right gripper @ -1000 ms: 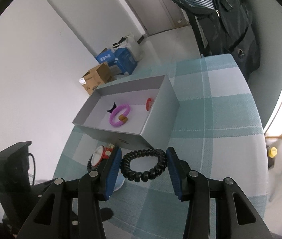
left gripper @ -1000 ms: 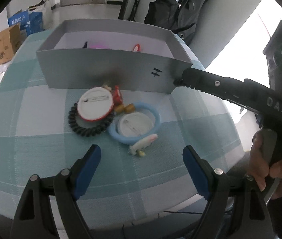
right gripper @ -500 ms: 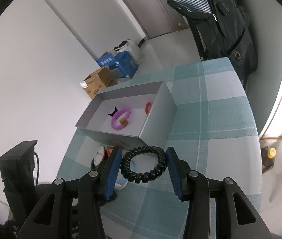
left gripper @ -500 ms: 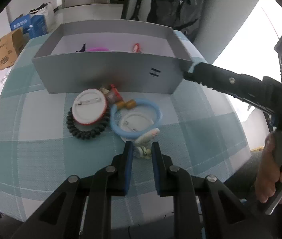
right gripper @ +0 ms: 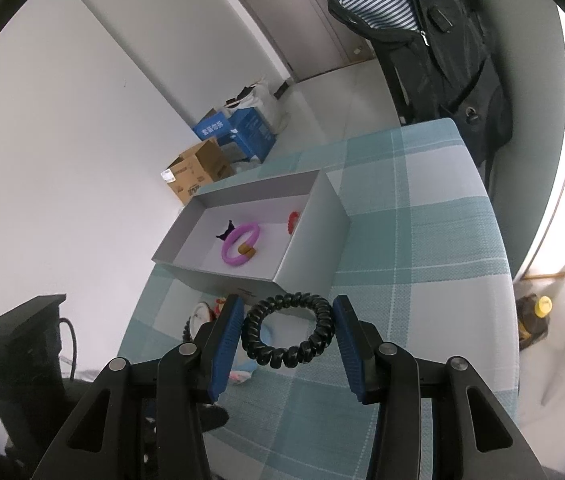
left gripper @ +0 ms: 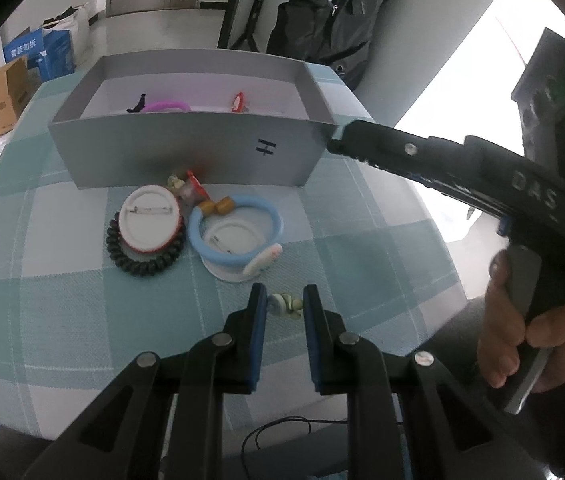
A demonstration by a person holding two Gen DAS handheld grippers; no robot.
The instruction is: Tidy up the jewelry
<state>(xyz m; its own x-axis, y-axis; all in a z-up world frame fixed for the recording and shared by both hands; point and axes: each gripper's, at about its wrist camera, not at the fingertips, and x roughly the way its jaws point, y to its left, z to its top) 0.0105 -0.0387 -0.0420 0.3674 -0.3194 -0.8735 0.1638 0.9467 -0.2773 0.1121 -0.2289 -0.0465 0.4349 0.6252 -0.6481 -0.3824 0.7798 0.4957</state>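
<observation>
Pinching a small pale beaded charm just above the checked tabletop, the left gripper has fingers closed on it; the right gripper clamps a black spiral hair-tie; next, judged: carry both into the grey cardboard box.

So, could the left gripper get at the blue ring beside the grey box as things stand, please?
Probably not right away: the left gripper is shut on a small charm. The path itself looks free, since the blue ring lies just ahead on the checked tablecloth with nothing between.
</observation>
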